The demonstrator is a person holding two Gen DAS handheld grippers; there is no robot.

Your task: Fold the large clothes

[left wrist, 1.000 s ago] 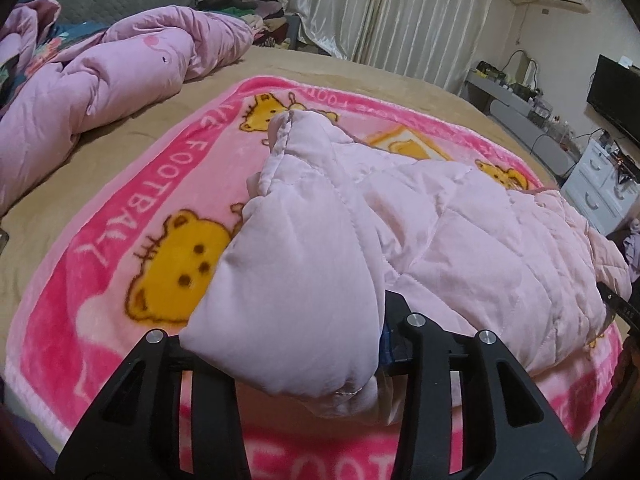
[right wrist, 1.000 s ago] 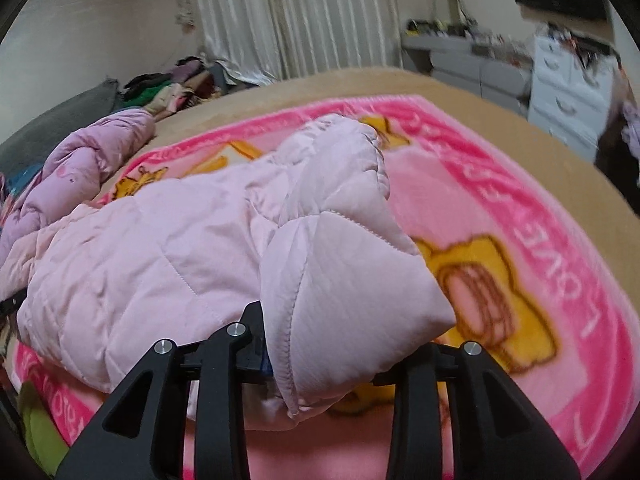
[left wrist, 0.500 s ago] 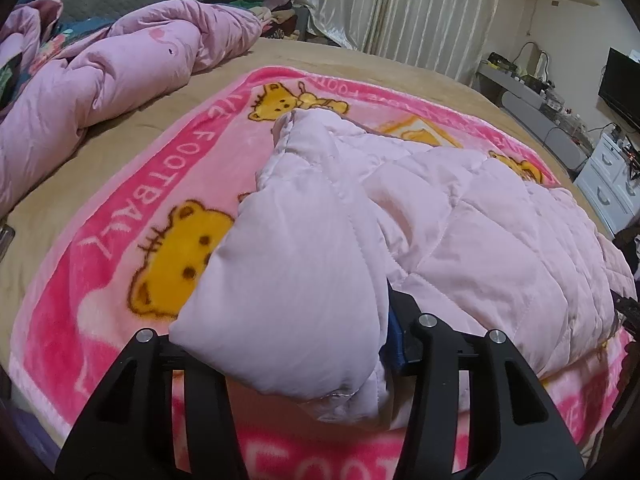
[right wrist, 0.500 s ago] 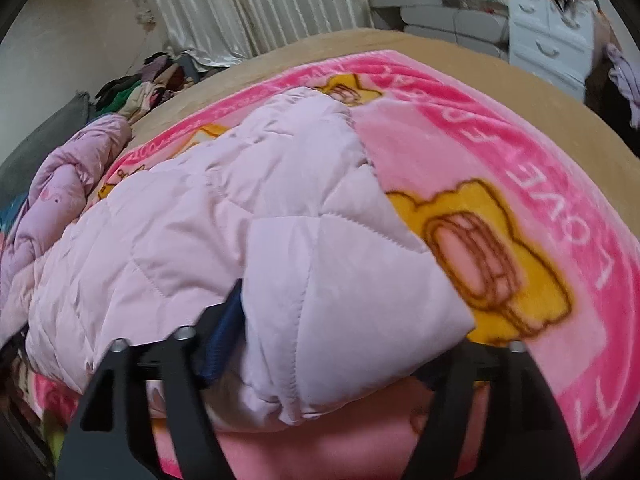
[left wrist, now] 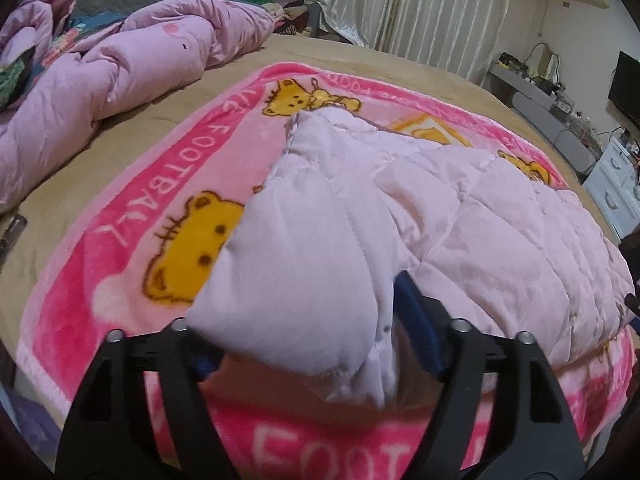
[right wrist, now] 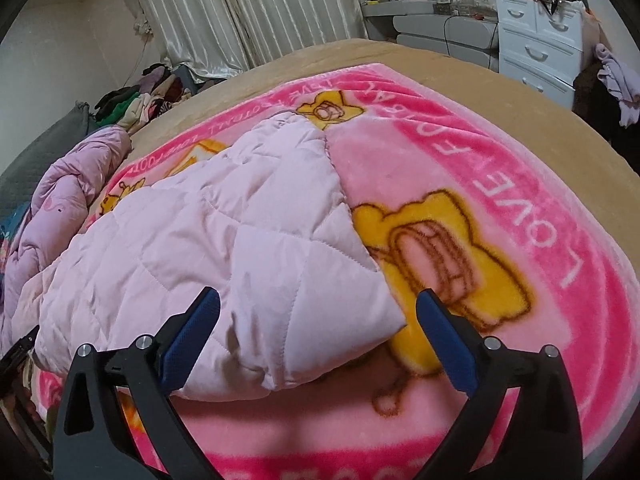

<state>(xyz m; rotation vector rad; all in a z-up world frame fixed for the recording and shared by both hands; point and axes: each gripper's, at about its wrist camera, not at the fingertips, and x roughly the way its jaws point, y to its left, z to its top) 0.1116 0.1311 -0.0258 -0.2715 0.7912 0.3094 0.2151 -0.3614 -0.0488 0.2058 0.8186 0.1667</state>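
A pale pink quilted jacket [left wrist: 460, 216] lies folded on a pink cartoon-bear blanket [left wrist: 132, 208] spread over the bed. My left gripper [left wrist: 316, 344] is at the jacket's near left corner. Its jaws are opening and the padded corner lies loosely between them, draped over the left pad. In the right wrist view the same jacket [right wrist: 208, 248] rests flat on the blanket [right wrist: 500, 184]. My right gripper [right wrist: 316, 336] is opening wide around the near right corner. Its right blue pad [right wrist: 444, 340] stands clear of the fabric.
A rumpled lilac duvet [left wrist: 120, 72] is heaped at the bed's far left. The tan sheet [right wrist: 460, 68] borders the blanket. Beyond the bed are curtains [left wrist: 420, 12], a clothes pile [right wrist: 140, 100], white drawers [right wrist: 536, 52] and a TV [left wrist: 626, 84].
Both grippers, shut on the jacket's corners a second ago, have spread their jaws and let go. The jacket's folded edge has settled onto the blanket.
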